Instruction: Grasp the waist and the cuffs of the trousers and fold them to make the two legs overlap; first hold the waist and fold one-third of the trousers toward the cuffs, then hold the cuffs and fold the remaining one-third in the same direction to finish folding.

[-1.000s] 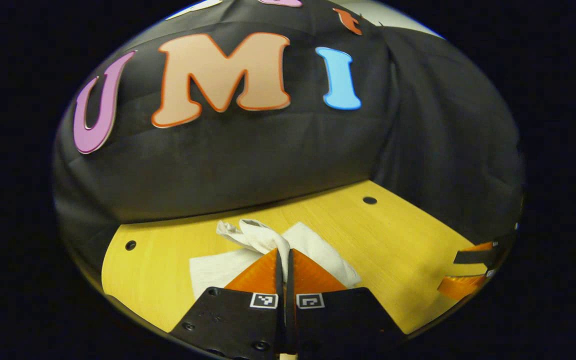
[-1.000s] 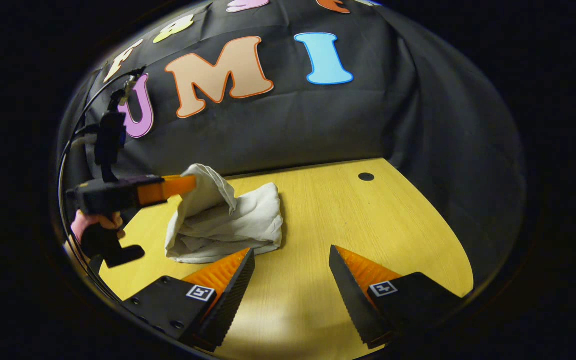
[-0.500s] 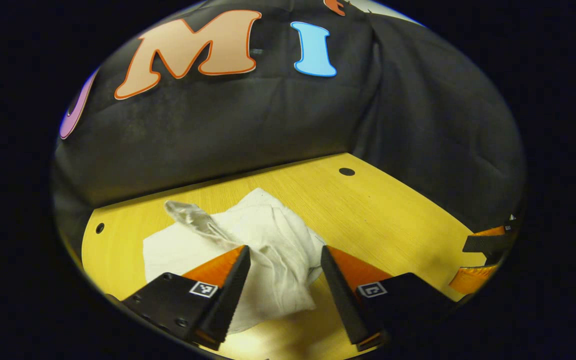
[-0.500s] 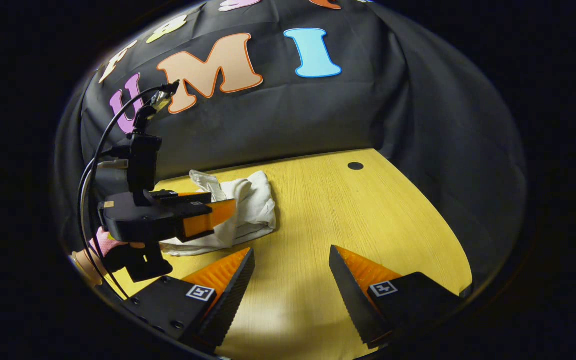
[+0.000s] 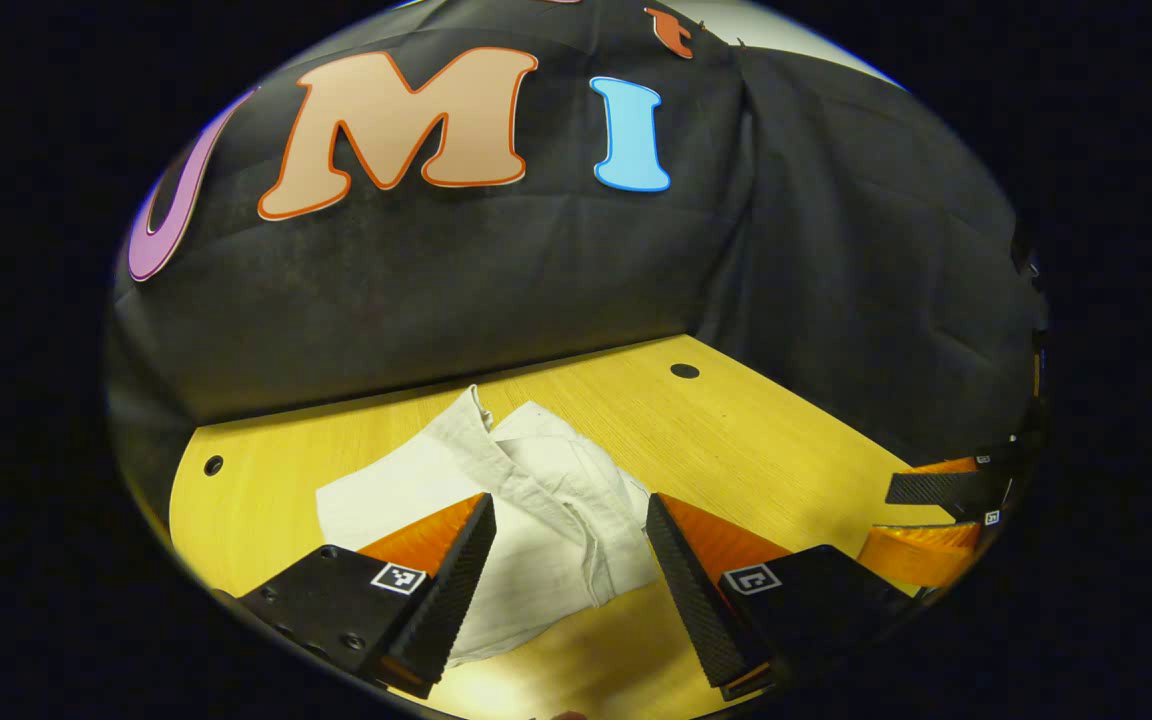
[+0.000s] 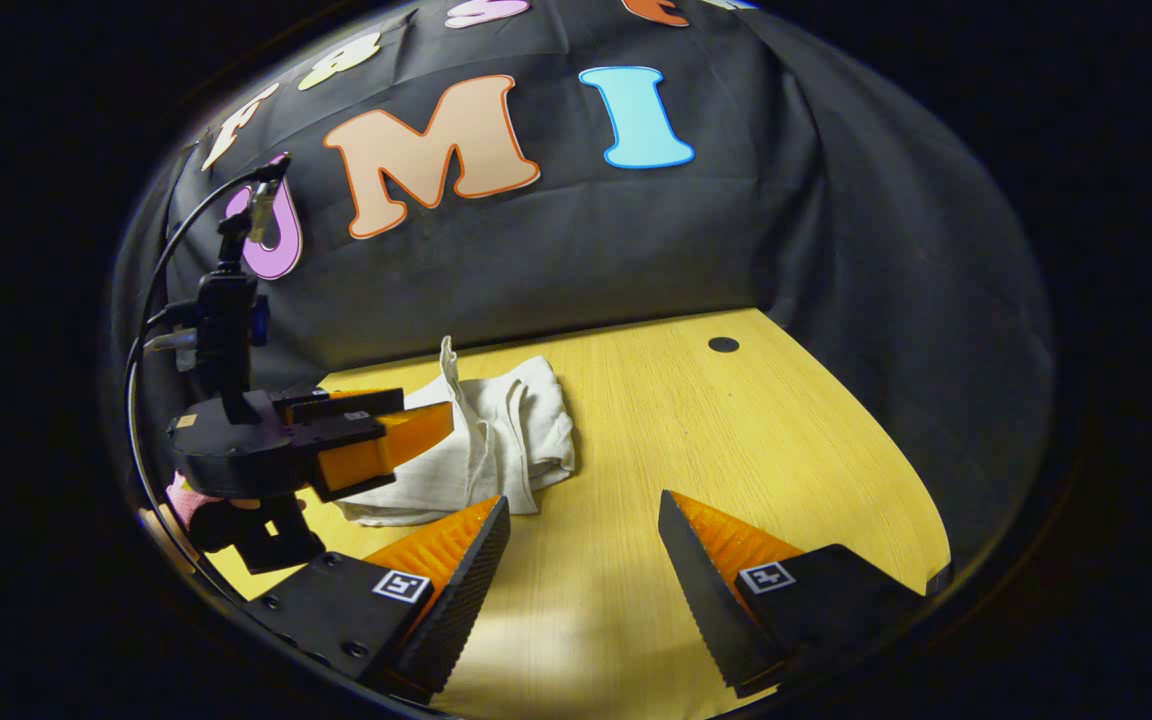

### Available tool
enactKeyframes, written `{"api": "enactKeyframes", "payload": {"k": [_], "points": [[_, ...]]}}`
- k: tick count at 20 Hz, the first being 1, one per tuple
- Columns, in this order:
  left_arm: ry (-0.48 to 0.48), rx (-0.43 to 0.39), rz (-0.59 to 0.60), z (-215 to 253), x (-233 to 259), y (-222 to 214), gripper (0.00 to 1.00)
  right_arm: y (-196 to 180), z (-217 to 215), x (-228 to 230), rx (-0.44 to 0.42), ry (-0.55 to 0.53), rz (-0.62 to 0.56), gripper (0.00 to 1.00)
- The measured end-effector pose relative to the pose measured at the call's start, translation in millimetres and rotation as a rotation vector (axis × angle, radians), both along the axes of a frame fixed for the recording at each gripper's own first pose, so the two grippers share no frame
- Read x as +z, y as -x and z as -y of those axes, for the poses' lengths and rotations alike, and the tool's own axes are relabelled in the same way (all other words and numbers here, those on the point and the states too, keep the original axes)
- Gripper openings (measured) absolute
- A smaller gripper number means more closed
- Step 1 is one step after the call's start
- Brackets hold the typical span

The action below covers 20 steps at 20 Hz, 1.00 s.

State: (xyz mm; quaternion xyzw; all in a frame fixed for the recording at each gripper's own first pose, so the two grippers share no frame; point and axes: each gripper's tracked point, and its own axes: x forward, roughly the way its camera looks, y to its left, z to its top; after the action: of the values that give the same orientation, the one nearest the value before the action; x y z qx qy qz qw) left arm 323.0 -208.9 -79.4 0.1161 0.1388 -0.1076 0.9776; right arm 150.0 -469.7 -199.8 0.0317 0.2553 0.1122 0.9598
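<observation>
Both my left gripper [image 5: 568, 535] and right gripper [image 6: 584, 530] have fingers apart, empty, since the trousers [image 5: 496, 520] lie folded on the counter [image 5: 776, 450].

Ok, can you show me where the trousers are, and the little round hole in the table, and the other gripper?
trousers [image 5: 536, 500], left gripper view, on the rumpled top fold.
hole [image 6: 723, 344], right gripper view, on the dark round hole in the table.
left gripper [image 6: 431, 425], right gripper view, at its fingertips by the cloth.

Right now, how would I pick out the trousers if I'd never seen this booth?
Find the yellow wooden table in front of the black cloth wall. Near its back edge lies a pale, off-white bundle: the trousers, folded into a rumpled stack. It is the sole soft thing on the table.
</observation>
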Motion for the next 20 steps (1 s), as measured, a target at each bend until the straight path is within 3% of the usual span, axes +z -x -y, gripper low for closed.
{"api": "enactKeyframes", "payload": {"k": [9,12,20], "points": [[0.048,0.066,0.05,-68.4,38.4,70.8,0.91,13.5,-49.8,42.0,0.033,0.003,0.106,0.96],[0.043,0.105,0.084,-93.4,52.6,91.6,0.9,18.2,-64.7,64.8,0.05,-0.009,0.197,0.97],[0.085,0.152,0.09,-116.9,58.0,118.5,0.92,37.0,-75.3,78.5,0.037,0.001,0.267,0.96]]}}
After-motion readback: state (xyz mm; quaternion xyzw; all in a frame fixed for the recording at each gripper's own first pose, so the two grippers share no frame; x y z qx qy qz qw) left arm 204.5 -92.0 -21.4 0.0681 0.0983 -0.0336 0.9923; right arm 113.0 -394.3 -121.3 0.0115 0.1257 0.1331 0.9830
